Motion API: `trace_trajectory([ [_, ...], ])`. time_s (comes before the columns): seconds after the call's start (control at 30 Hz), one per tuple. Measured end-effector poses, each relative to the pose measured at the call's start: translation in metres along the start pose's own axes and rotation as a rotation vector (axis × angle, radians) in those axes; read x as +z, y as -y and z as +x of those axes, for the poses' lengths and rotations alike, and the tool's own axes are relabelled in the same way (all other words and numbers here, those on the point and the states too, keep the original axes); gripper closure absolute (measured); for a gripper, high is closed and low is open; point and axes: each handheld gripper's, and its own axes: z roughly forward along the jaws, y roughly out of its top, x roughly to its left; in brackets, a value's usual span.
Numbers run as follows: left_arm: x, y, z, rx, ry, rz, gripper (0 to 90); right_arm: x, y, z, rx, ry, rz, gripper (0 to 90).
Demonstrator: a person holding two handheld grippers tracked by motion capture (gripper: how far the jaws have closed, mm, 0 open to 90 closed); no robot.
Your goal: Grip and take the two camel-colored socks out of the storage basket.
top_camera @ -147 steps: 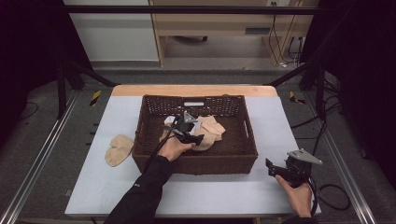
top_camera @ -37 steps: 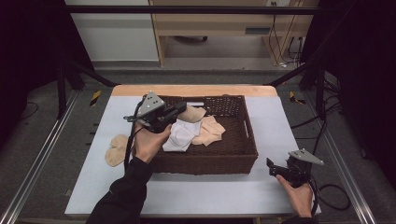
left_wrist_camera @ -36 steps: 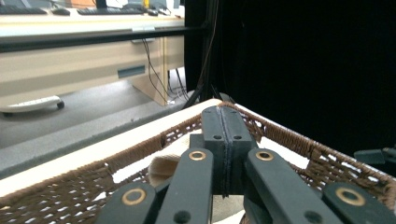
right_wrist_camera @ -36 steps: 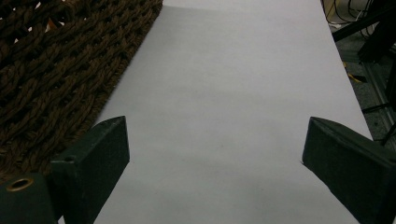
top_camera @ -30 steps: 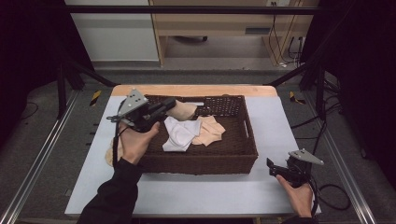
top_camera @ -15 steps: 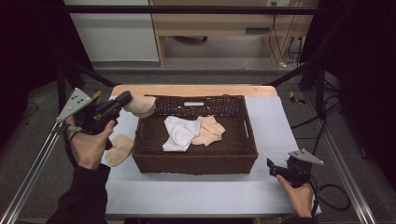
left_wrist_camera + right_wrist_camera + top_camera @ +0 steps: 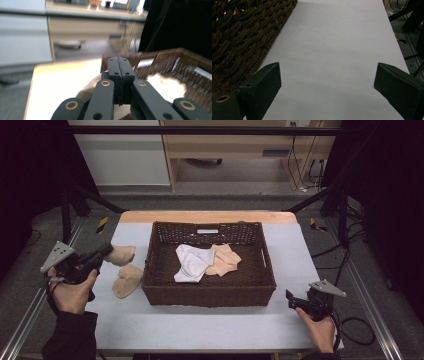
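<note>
The left gripper (image 7: 102, 254), jaws pressed together, apparently pinches a beige sock (image 7: 120, 254) above the tabletop (image 7: 200, 330) left of the basket (image 7: 210, 292), while the right gripper (image 7: 289, 296) rests wide open, holding nothing.

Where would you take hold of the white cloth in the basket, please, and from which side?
Grip the white cloth at its raised, bunched fold near the middle of the basket, coming straight down from above. The basket's tall woven walls block any sideways approach, and the crumpled ridge gives the jaws something to pinch. Stay on its left part, since the beige cloth lies against its right edge.
</note>
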Motion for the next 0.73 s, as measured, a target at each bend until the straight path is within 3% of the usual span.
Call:
trace_trajectory([
  [0.2, 0.020, 0.042, 0.006, 0.030, -0.032, 0.185, 89.2, -0.001, 0.000, 0.001, 0.006, -0.007, -0.002, 7.6],
  [0.4, 0.028, 0.073, 0.009, 0.044, -0.047, 0.311, 86.6, -0.001, 0.000, 0.001, -0.002, -0.009, 0.002, 7.6],
  [0.5, 0.028, 0.084, 0.010, 0.022, -0.061, 0.335, 68.3, -0.002, 0.000, 0.001, -0.001, -0.010, -0.001, 7.4],
  [0.63, 0.020, 0.094, 0.010, 0.013, -0.070, 0.332, 41.6, -0.002, 0.000, 0.001, 0.001, -0.009, -0.001, 7.3],
  [0.73, 0.009, 0.097, 0.008, 0.004, -0.077, 0.318, 29.8, -0.002, 0.000, 0.000, 0.001, -0.009, -0.002, 7.1],
])
